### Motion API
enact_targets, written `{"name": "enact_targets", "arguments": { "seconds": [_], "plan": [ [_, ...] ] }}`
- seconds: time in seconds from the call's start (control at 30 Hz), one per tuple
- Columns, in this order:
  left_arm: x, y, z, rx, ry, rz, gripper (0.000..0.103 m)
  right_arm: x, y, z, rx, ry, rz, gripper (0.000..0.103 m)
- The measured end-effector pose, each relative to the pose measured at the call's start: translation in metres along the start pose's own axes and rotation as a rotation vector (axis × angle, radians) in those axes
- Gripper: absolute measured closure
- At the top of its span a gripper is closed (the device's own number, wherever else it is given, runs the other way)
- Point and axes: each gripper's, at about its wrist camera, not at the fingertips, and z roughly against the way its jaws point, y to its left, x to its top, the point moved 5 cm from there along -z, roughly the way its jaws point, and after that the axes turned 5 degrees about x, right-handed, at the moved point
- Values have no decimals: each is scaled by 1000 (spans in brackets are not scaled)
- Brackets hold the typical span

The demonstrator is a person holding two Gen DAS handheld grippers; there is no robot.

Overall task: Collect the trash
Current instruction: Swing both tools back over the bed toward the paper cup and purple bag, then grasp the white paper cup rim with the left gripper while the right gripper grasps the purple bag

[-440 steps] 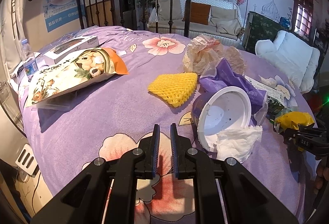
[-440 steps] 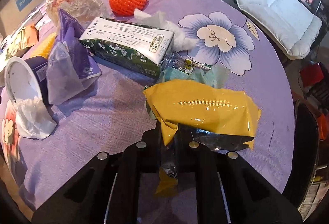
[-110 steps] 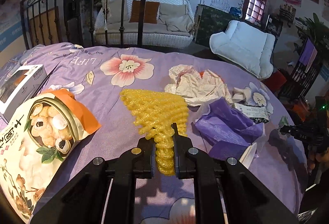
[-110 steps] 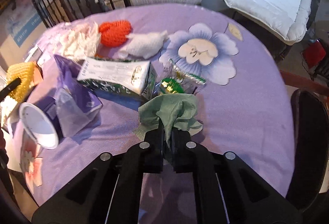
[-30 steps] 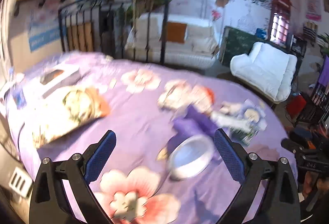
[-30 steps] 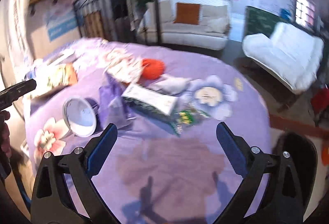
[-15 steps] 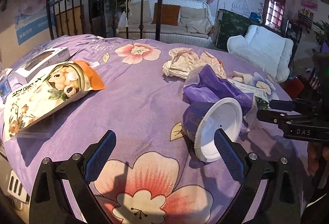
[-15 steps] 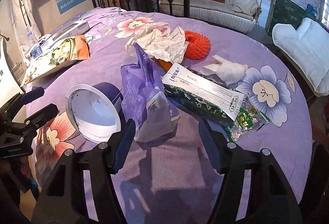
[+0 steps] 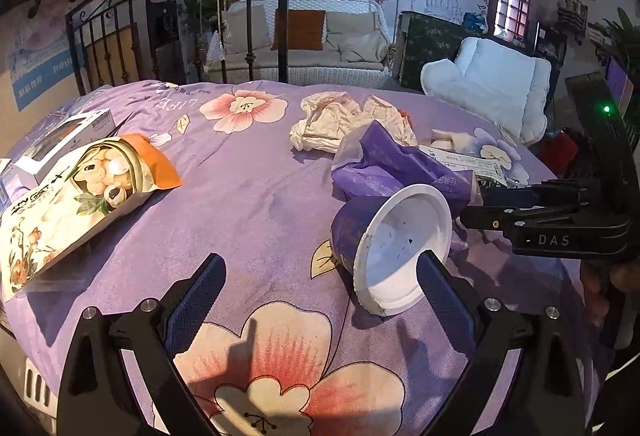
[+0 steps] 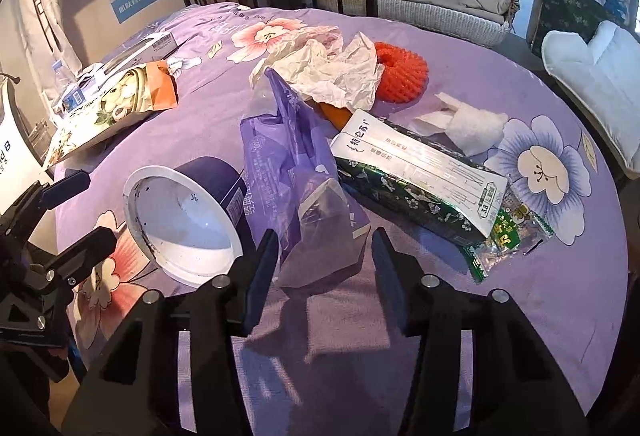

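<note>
Trash lies on a round table with a purple flowered cloth [image 9: 248,203]. A tipped purple cup with a white inside [image 9: 394,248] lies just ahead of my open, empty left gripper [image 9: 318,276]; it also shows in the right wrist view [image 10: 182,215]. A purple plastic bag [image 10: 296,187] lies between the fingers of my open right gripper [image 10: 324,256], which touches nothing I can see. The right gripper shows in the left wrist view [image 9: 520,203] beside the bag [image 9: 396,163]. A green-and-white carton [image 10: 416,175], crumpled paper [image 10: 328,71], an orange foam net [image 10: 400,71], a white tissue [image 10: 468,123] and a green wrapper [image 10: 508,240] lie beyond.
A large snack bag [image 9: 76,191] and a white box [image 9: 64,131] lie at the table's left. A black iron railing [image 9: 180,31], a sofa [image 9: 304,43] and a white armchair [image 9: 488,87] stand behind the table.
Both grippers have moved lower and closer to the table. The right gripper's fingers have narrowed and now straddle the purple bag. The left gripper has neared the cup.
</note>
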Motion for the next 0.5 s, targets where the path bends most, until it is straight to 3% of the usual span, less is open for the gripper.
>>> {"name": "enact_targets", "arguments": {
  "seconds": [0.5],
  "plan": [
    [-1,-11,-13,-52,13,-77,8,9,-1,-11,31,11,-15,54]
  ]
}}
